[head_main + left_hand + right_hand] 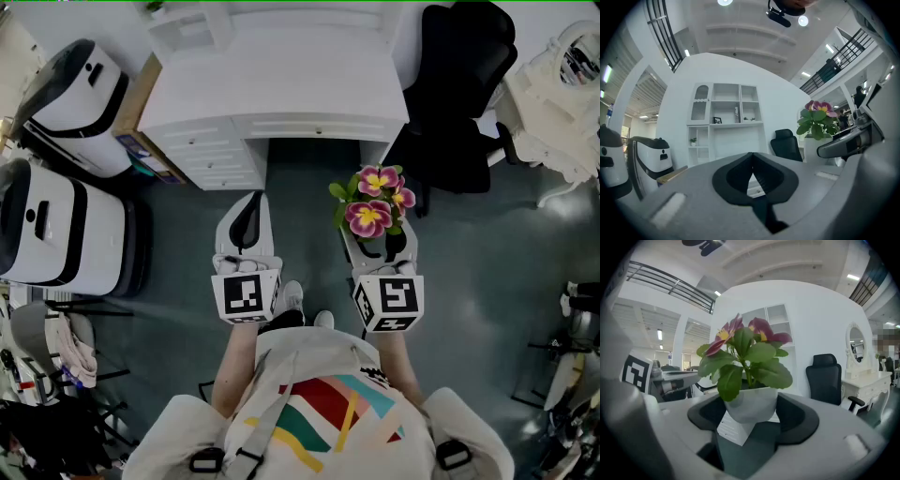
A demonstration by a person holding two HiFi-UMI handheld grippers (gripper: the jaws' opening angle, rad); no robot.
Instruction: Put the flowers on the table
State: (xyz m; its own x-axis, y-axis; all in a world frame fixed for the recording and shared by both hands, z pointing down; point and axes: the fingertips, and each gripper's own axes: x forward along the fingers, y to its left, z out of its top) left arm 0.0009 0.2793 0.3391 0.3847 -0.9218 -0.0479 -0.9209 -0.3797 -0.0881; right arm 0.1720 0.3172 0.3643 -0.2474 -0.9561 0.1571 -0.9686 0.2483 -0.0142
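Note:
A small white pot (751,405) of pink and yellow flowers (371,204) with green leaves is held upright in the air by my right gripper (378,246). Its jaws stand wide and press on the pot from both sides (752,411). The plant also shows at the right of the left gripper view (816,119). The white table (281,89) with drawers lies ahead of both grippers. My left gripper (247,228) hovers level with the right one, to its left, with its jaw tips meeting and nothing between them (751,161).
A black office chair (459,94) stands right of the table. Two white machines (56,225) stand at the left over dark floor. A white dressing table with a mirror (562,84) is at far right. A white shelf unit (724,115) stands against the far wall.

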